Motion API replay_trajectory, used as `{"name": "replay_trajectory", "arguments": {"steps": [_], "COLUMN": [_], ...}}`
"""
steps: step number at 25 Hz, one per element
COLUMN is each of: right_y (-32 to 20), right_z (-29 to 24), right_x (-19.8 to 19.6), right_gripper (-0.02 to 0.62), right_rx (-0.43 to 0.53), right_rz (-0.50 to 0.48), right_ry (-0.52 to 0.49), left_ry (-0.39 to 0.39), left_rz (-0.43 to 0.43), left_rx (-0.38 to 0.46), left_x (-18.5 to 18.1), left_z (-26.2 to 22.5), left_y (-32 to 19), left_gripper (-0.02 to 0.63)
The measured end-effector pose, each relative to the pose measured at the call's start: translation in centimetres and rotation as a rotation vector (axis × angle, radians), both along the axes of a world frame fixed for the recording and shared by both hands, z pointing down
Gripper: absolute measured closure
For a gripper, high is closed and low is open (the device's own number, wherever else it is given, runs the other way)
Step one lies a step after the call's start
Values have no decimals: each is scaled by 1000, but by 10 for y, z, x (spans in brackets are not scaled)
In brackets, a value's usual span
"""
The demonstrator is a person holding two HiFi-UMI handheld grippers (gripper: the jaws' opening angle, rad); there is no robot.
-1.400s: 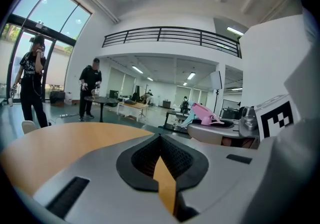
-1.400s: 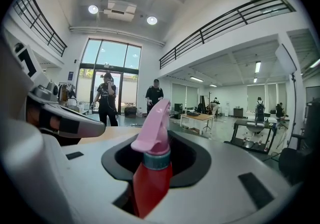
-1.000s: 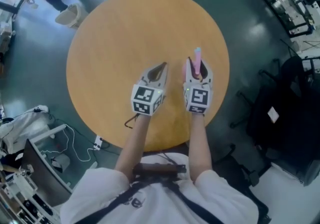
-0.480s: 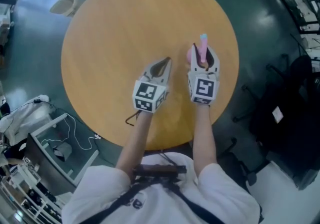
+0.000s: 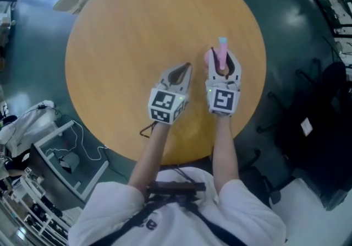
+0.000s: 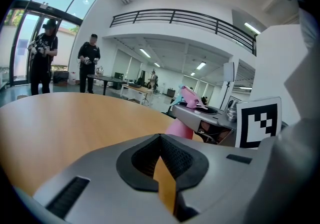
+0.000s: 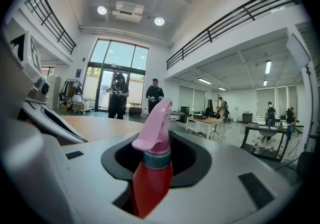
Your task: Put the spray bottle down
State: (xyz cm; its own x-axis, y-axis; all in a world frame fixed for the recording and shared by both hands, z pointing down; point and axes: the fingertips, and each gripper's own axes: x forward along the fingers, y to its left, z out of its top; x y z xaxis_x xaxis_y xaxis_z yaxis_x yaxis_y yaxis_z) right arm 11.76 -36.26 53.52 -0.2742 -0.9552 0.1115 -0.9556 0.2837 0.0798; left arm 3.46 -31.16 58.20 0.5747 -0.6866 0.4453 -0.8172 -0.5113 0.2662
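Spray bottle: upright, with a pink trigger head over a reddish body, clamped in the right hand-held gripper above the right part of the round wooden desk.
Right hand-held gripper: jaws about halfway apart and pressed on the bottle's body just under the collar.
Left hand-held gripper: jaws drawn together to a point with nothing between them. It hangs just beside the right one, low over the desk.
Done so far: as I judge it, the bottle is over the desk and the right way up. Whether its base touches the wood I cannot tell, because the gripper hides it.
Left to do: seat the base on the desk if it isn't there, let the jaws go, and draw the gripper clear without tipping the bottle.
Writing: none that I can read on the bottle. The marker cubes carry only black-and-white square patterns, no letters.
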Motion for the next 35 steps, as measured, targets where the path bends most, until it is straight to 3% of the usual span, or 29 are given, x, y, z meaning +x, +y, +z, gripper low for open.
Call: {"name": "replay_trajectory", "arguments": {"steps": [8,16,32,35], "right_y": [-2,3,52,66], "right_z": [5,14,15,10], "right_x": [-1,-9,10,6], "right_gripper": [437,287,288,342], "right_rx": [-26,-159,-219,-215], "right_rz": [-18,-25,156,155], "right_ry": [-15,-42,-76,-78], "left_ry": [-3,-11,-11,-1], "left_rz": [13,22,-13,-28], "left_rx": [-6,2,57,78], "left_x": [2,0,-10,-16], "left_z": [-1,-4,-25,-37], "left_y": [2,4,18,26], "left_gripper": [595,595,595,595]}}
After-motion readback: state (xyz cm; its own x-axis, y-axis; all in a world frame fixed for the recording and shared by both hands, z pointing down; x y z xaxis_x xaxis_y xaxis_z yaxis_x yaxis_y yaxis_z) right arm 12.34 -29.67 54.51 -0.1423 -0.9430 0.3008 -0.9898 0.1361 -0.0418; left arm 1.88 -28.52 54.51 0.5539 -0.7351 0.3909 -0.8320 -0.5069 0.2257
